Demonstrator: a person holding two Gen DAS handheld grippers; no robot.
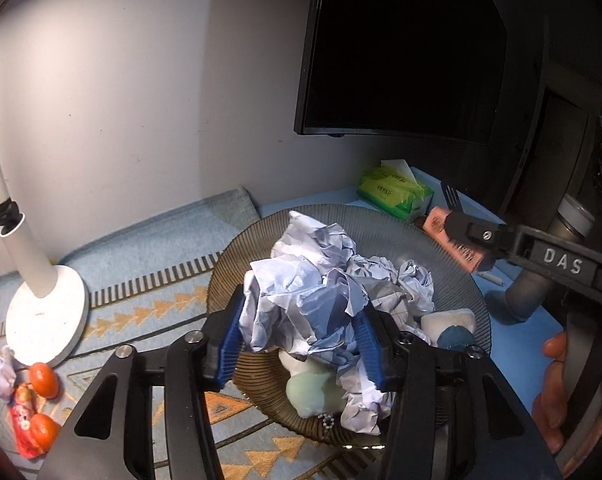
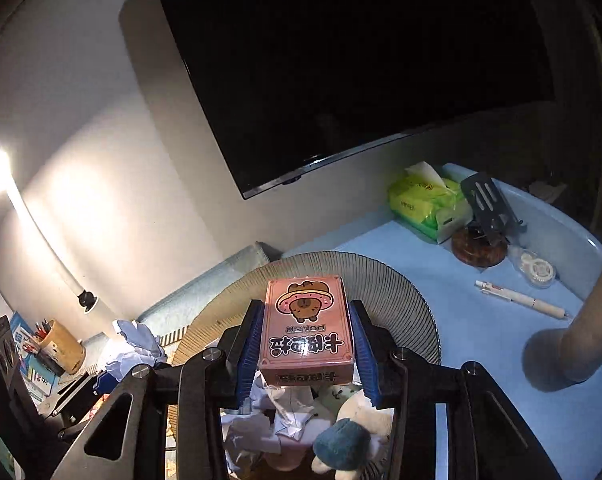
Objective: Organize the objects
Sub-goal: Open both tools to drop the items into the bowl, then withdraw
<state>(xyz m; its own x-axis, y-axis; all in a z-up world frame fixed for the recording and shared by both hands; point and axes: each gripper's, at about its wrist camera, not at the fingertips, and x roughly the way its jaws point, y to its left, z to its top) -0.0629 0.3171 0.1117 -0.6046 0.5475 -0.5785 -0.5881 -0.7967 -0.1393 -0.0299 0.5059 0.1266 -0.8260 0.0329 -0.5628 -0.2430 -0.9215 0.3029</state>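
Note:
In the left wrist view my left gripper (image 1: 301, 344) hangs over a ribbed dark glass bowl (image 1: 321, 210). Its blue pads touch both sides of a ball of crumpled paper (image 1: 301, 304). More crumpled paper and soft toys lie in the bowl below. My right gripper (image 2: 307, 344) is shut on a pink card box (image 2: 307, 320) with a cartoon animal on top, held above the same bowl (image 2: 385, 276). From the left wrist view this right gripper (image 1: 461, 236) reaches in from the right with the pink box (image 1: 435, 218) over the bowl's far rim.
A white lamp base (image 1: 47, 320) stands to the left beside two tangerines (image 1: 44, 378) and a red packet (image 1: 23, 420). Behind the bowl are a green tissue pack (image 2: 425, 204) and a dark monitor (image 2: 341, 60). On the right lie a pen (image 2: 521, 300) and a grey pole (image 2: 581, 320).

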